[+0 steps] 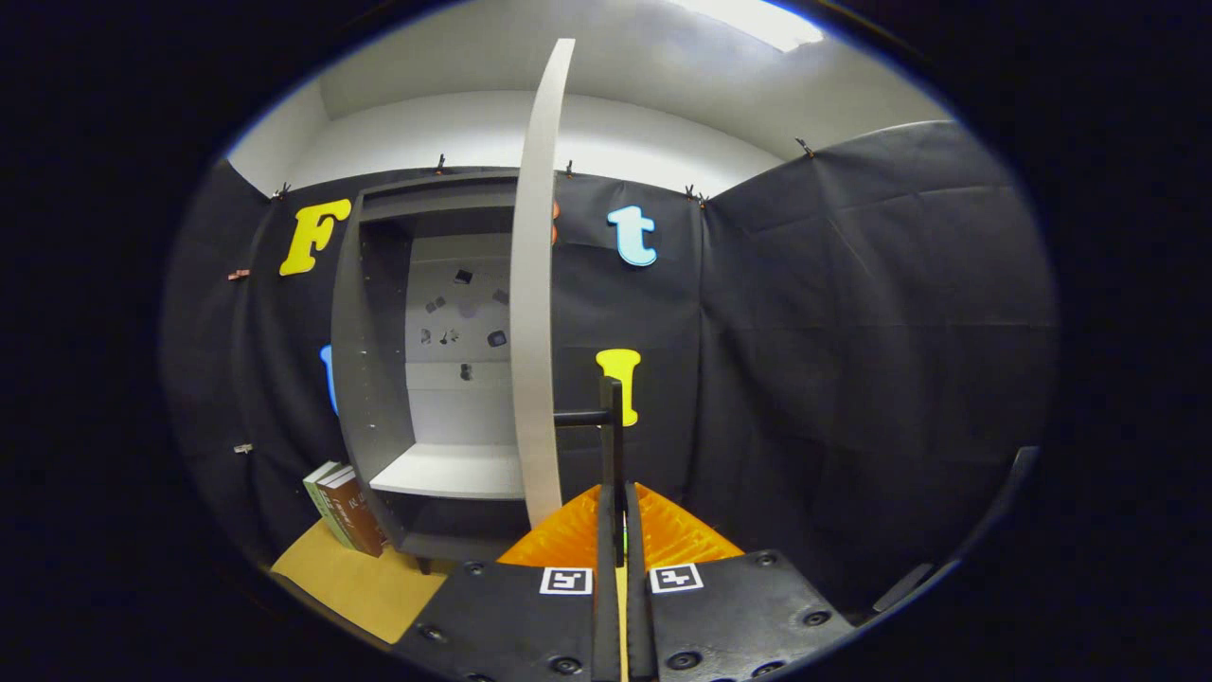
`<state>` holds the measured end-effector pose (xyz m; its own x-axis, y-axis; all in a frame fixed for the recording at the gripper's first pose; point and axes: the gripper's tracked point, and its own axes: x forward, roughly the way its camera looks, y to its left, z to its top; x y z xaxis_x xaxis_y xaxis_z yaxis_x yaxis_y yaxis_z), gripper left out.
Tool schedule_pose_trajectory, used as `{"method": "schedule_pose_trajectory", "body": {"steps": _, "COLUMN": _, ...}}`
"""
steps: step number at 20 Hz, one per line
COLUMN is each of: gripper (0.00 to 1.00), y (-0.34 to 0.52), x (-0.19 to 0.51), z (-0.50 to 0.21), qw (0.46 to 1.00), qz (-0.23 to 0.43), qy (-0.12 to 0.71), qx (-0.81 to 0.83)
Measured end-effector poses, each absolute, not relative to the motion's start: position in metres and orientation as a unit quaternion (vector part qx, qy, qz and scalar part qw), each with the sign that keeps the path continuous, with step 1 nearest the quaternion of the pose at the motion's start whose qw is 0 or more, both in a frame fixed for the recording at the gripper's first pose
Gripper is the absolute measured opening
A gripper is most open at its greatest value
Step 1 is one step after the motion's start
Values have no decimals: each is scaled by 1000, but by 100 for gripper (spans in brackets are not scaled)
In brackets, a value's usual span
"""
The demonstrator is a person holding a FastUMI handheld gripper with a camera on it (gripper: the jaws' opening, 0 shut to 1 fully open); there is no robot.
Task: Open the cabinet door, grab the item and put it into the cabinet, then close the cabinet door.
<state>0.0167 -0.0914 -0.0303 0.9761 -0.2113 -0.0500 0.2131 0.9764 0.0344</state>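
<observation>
Pictured in the booth: tool (620, 445) clamped on the dark handle (582, 417) of the cabinet door (535, 313), fingers (609, 474) pressed together around it just ahead. Door swung wide, seen edge-on, left of the fingers. Beyond it, cabinet (379, 360) open, one pale shelf (453, 472) bare inside, small dark marks scattered on the back panel. Farther left, two books (343, 507) stood upright against the cabinet's side on the tan surface (365, 587). Spine lettering too small to read.
</observation>
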Motion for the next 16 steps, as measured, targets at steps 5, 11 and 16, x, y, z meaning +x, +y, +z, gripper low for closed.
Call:
{"method": "schedule_pose_trajectory", "body": {"steps": 5, "gripper": 48, "y": -106, "x": 8, "z": -17, "qw": 991, "qz": -130, "qy": 2, "qx": -16}}
{"method": "schedule_pose_trajectory", "body": {"steps": 11, "gripper": 99, "y": -86, "x": -15, "z": -34, "qw": 994, "qz": -89, "qy": 53, "qx": -38}}
{"method": "schedule_pose_trajectory", "body": {"steps": 16, "gripper": 99, "y": -30, "x": -27, "z": -79, "qw": 991, "qz": -12, "qy": 131, "qx": -12}}
